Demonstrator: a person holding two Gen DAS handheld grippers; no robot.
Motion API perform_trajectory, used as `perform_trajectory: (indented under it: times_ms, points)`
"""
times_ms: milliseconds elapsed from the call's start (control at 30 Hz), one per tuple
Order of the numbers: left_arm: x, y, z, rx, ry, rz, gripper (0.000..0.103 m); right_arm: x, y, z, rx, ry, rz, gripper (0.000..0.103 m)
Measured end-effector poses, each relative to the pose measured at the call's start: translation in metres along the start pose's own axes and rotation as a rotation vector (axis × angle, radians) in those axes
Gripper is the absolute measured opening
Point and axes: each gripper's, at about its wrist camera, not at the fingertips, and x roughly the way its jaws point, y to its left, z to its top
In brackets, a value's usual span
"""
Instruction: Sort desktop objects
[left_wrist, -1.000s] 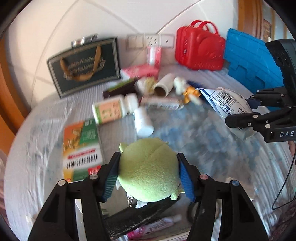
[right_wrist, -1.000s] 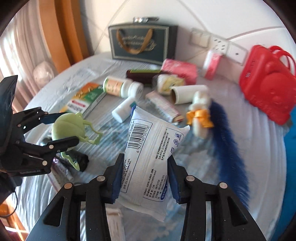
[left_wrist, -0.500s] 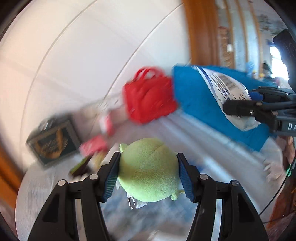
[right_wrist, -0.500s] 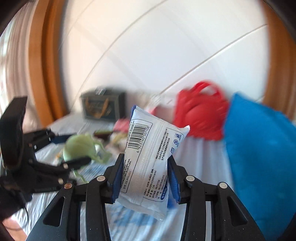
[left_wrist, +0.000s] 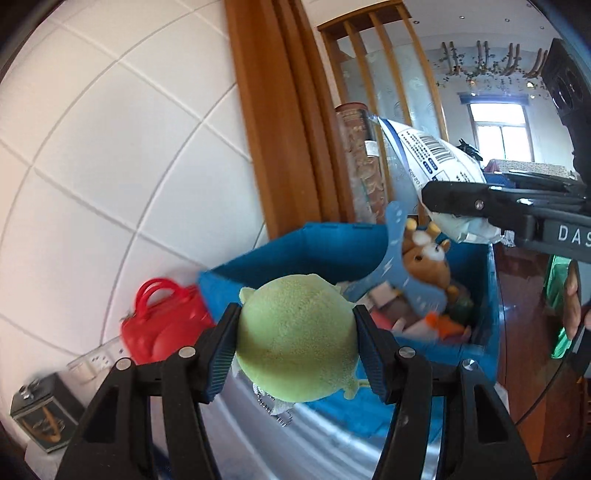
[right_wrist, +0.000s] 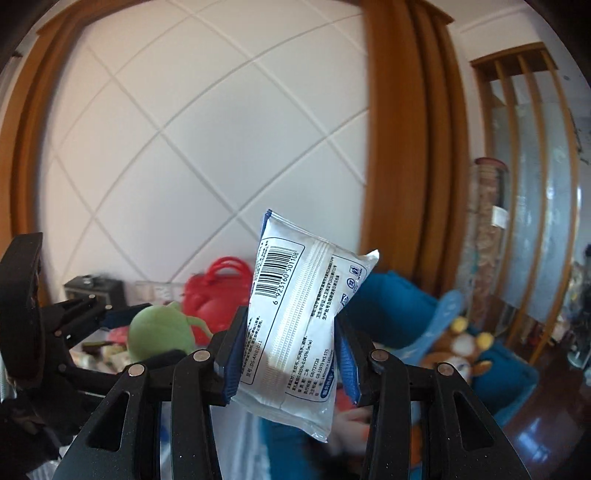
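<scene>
My left gripper (left_wrist: 295, 350) is shut on a round green plush toy (left_wrist: 295, 339) and holds it in the air just in front of an open blue fabric bin (left_wrist: 295, 251). The bin holds a brown plush animal (left_wrist: 428, 258) and other items. My right gripper (right_wrist: 291, 354) is shut on a white wet-wipes pack (right_wrist: 295, 325) with a barcode. It holds the pack up, above and to the right of the bin (right_wrist: 399, 306). The wipes pack shows in the left wrist view (left_wrist: 436, 173), and the green toy in the right wrist view (right_wrist: 159, 332).
A red handbag-shaped case (left_wrist: 162, 325) stands left of the bin against the white tiled wall. A dark gift bag (left_wrist: 37, 421) sits far left on the table. Wall sockets (left_wrist: 96, 362) lie behind. A wooden door frame (left_wrist: 280, 129) and a glossy floor (left_wrist: 524, 332) are to the right.
Both grippers have swung up and to the right, away from the cluttered tabletop, and now face the blue bin. Each still holds its object.
</scene>
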Motion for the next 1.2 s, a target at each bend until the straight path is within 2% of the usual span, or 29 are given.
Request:
perform_trajectory:
  times_ms: [67, 233, 600, 667, 700, 733, 767, 800, 867, 1067, 1200]
  points:
    - [0.023, -0.022, 0.019, 0.001, 0.008, -0.003, 0.059, 0.006, -0.033, 0.002, 0.043, 0.007, -0.017, 0.042]
    - [0.055, -0.057, 0.048, -0.012, 0.035, 0.039, 0.059, 0.01, -0.085, -0.002, 0.077, 0.007, -0.067, 0.042]
    - [0.108, -0.091, 0.085, 0.0, 0.066, 0.123, 0.062, 0.036, -0.153, -0.018, 0.12, 0.065, -0.095, 0.044]
    - [0.115, -0.092, 0.088, -0.006, 0.068, 0.143, 0.063, 0.044, -0.158, -0.016, 0.127, 0.079, -0.09, 0.048]
    - [0.117, -0.093, 0.089, -0.004, 0.068, 0.155, 0.065, 0.047, -0.164, -0.016, 0.133, 0.081, -0.093, 0.055]
    - [0.12, -0.094, 0.091, -0.002, 0.071, 0.17, 0.072, 0.05, -0.167, -0.016, 0.138, 0.081, -0.098, 0.061]
    - [0.124, -0.094, 0.093, 0.002, 0.083, 0.195, 0.076, 0.051, -0.169, -0.015, 0.141, 0.079, -0.105, 0.072]
    - [0.126, -0.093, 0.094, -0.001, 0.089, 0.214, 0.077, 0.051, -0.171, -0.015, 0.147, 0.069, -0.115, 0.079]
    - [0.128, -0.088, 0.097, -0.018, 0.097, 0.23, 0.077, 0.05, -0.176, -0.013, 0.16, 0.044, -0.122, 0.084]
    - [0.125, -0.082, 0.097, -0.035, 0.101, 0.279, 0.077, 0.042, -0.182, -0.011, 0.192, 0.009, -0.112, 0.088]
    - [0.119, -0.077, 0.095, -0.039, 0.098, 0.287, 0.078, 0.038, -0.182, -0.012, 0.208, 0.002, -0.105, 0.089]
